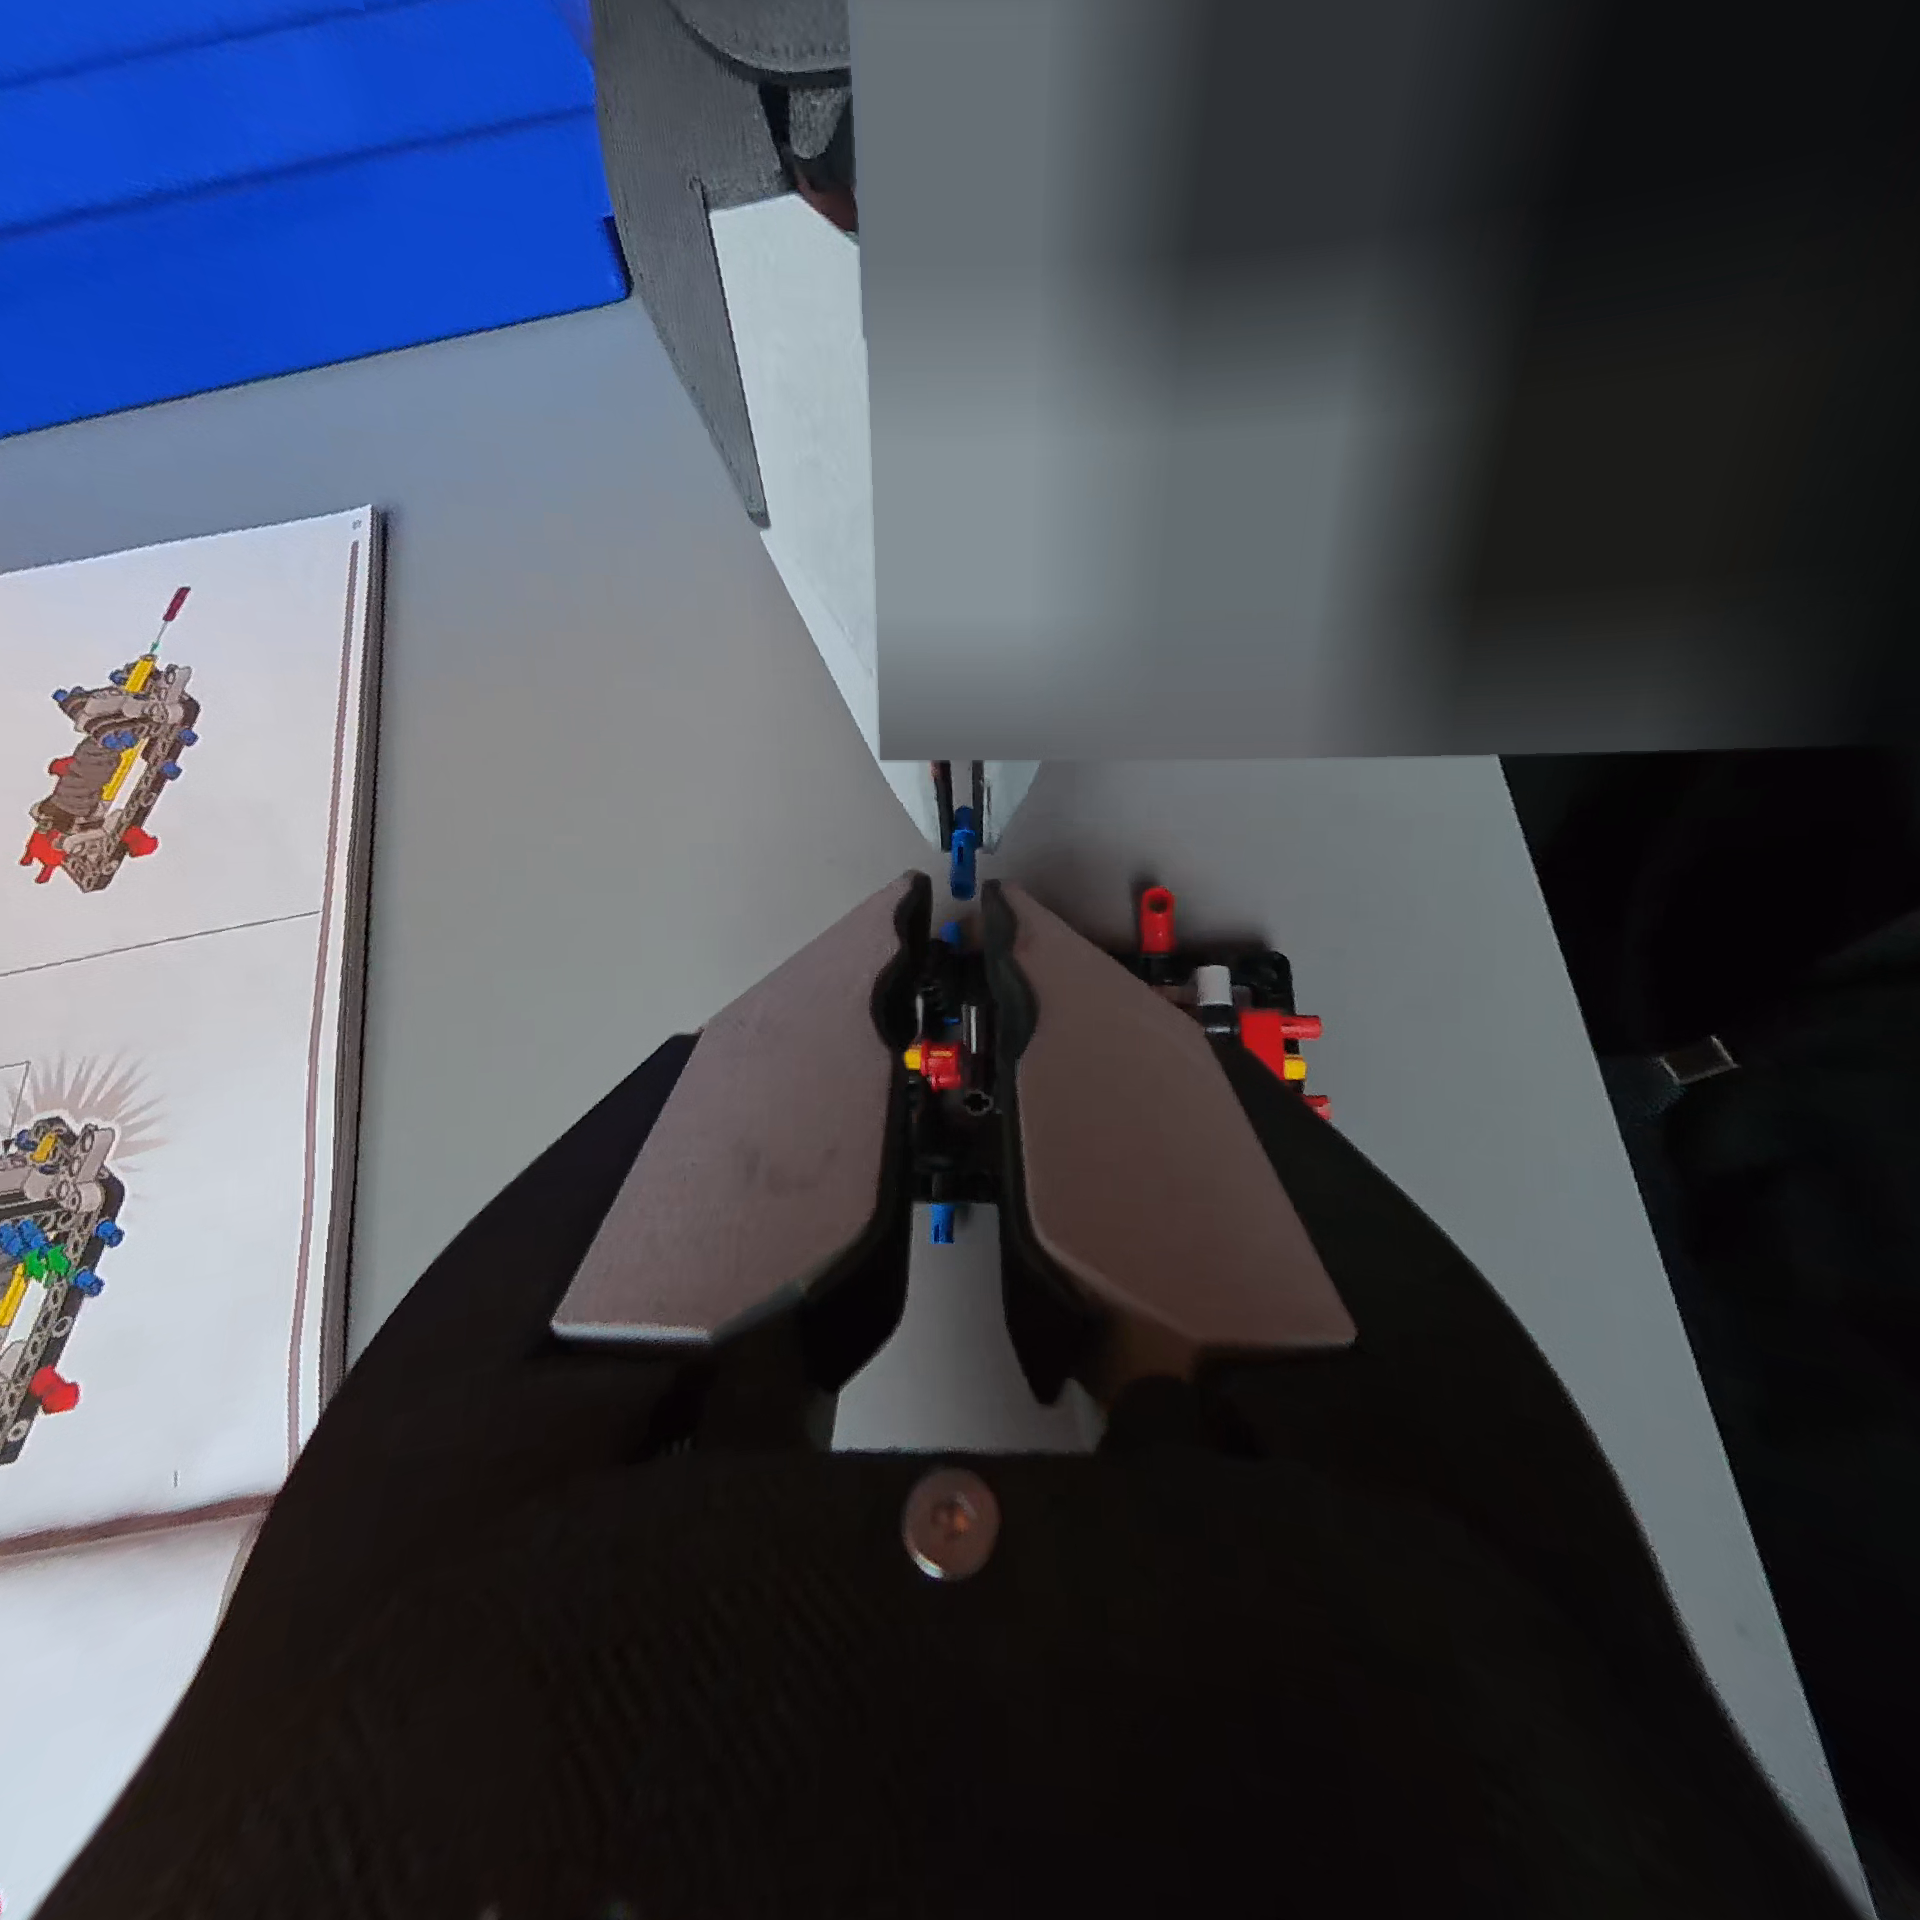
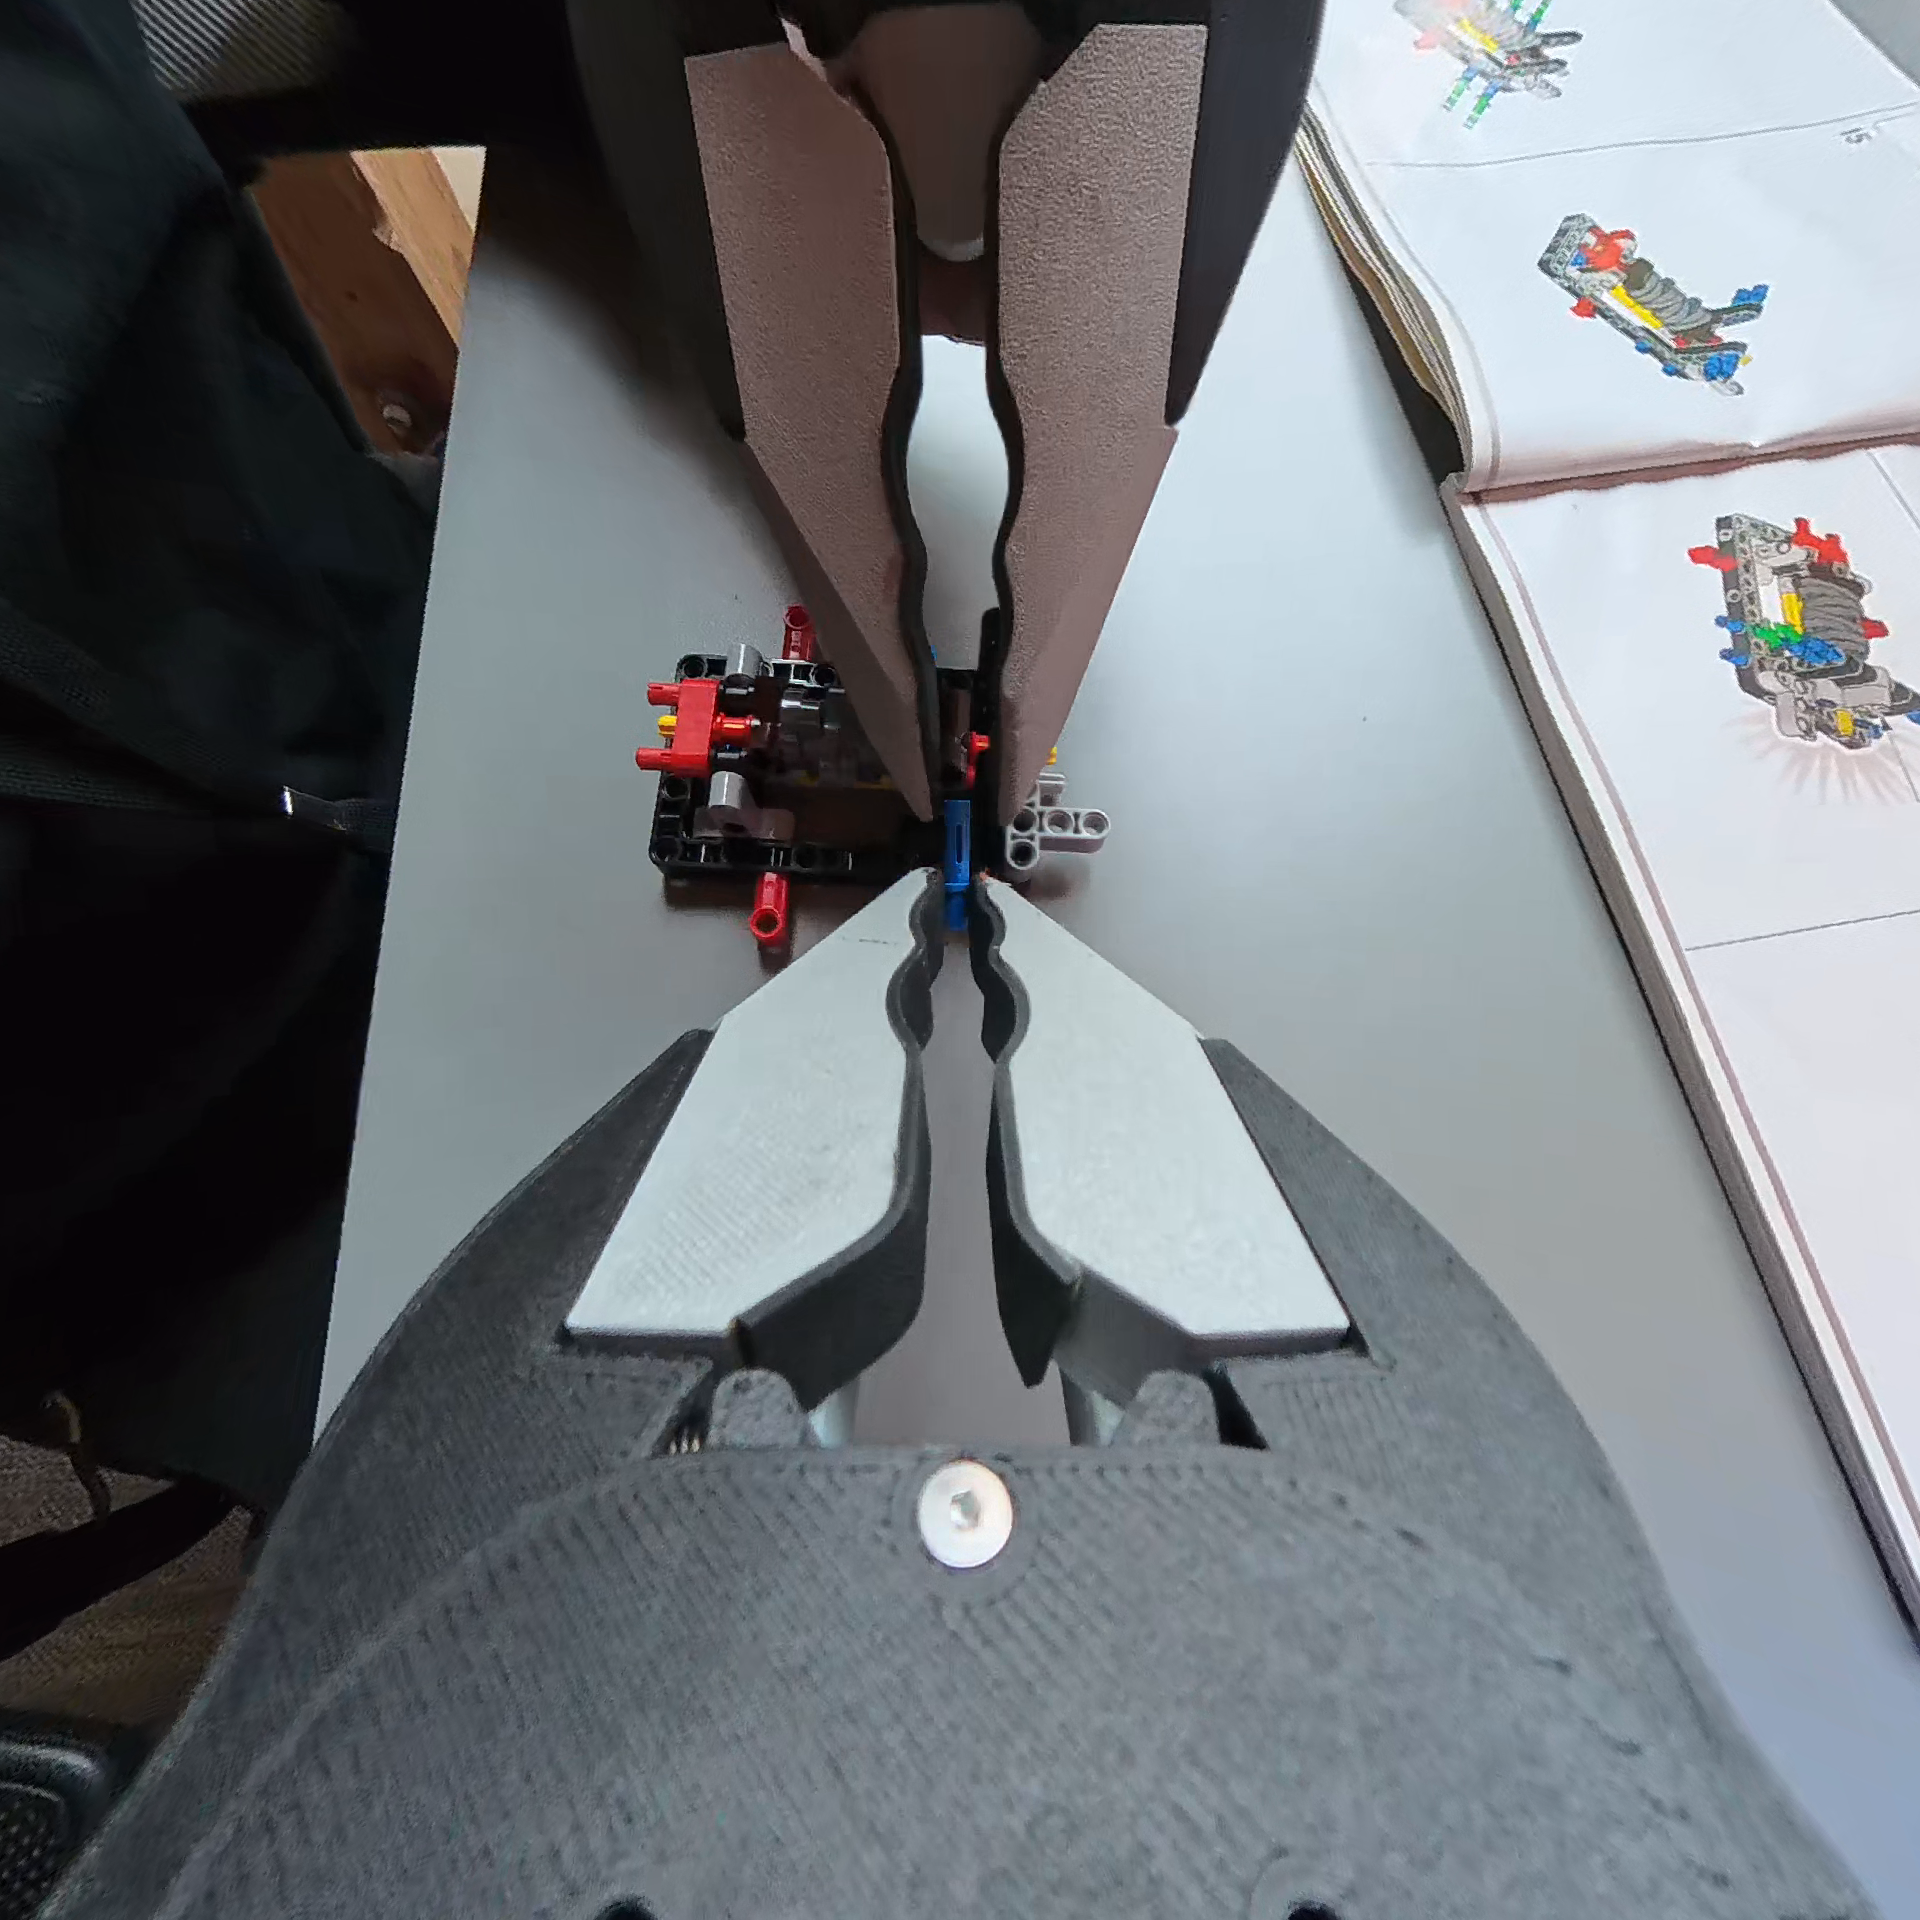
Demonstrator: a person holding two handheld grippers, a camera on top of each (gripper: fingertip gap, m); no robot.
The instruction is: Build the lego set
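Left wrist view: the left claw (image 1: 948, 896) is seen with its brown-faced fingers (image 1: 790, 1122) drawn nearly together, clamped on the black lego frame (image 1: 961, 1081). The frame is held edge-on between the pads; red and yellow parts are visible in the gap, and a short blue stub (image 1: 941, 1226) sticks out at the near end. A blue pin (image 1: 963, 847) is seen just past the fingertips, in line with the frame. More of the build, with red connectors (image 1: 1273, 1034) and a white bush, is visible to the right of the claw, lying on the grey worktop (image 1: 582, 727). An open instruction booklet (image 1: 187, 987) is laid on the worktop at left; a blue bin (image 1: 291, 187) is beyond it. The upper right is covered by a blur patch.

Right wrist view: the right claw (image 2: 954, 902) is shown with grey-faced fingers (image 2: 790, 1143) pressed onto the blue pin (image 2: 955, 862), gripped at the tips. The pin is pointed at the frame's near edge; whether it is seated cannot be told. The left claw (image 2: 961, 821) comes in from the top, tip to tip with the right one, pinching the frame (image 2: 769, 774). The frame is resting on the worktop (image 2: 1299, 935) with red connectors (image 2: 691, 727), grey bushes and a light-grey beam (image 2: 1055, 826) at its right corner. The booklet (image 2: 1662, 416) is at far right.
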